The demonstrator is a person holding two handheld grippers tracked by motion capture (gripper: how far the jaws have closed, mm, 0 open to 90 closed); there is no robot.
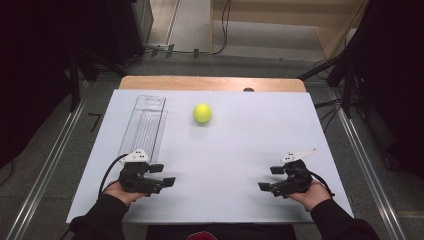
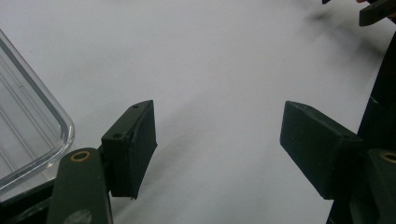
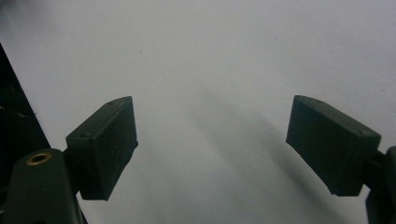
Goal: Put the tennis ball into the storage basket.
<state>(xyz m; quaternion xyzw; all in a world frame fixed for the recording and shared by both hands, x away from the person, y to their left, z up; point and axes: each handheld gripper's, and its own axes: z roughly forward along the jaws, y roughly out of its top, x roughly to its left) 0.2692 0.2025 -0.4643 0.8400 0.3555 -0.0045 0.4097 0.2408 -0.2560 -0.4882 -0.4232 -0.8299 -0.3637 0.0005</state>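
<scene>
A yellow-green tennis ball (image 1: 202, 113) rests on the white tabletop (image 1: 240, 145), towards the far side and a little left of centre. To its left lies a long clear plastic tray (image 1: 144, 125), lengthwise and empty; a corner of the tray (image 2: 28, 135) shows in the left gripper view. My left gripper (image 1: 165, 175) lies near the front left edge, just below the tray's near end, pointing right. Its jaws stand apart over bare table (image 2: 217, 149). My right gripper (image 1: 269, 178) lies near the front right, pointing left, jaws apart with nothing between them (image 3: 212, 144).
A wooden table edge (image 1: 210, 83) runs behind the white top. Metal rails (image 1: 370, 165) flank the table on the floor, with dark equipment and cables at both sides. A jaw of the other gripper (image 2: 376, 11) shows at the left gripper view's top right.
</scene>
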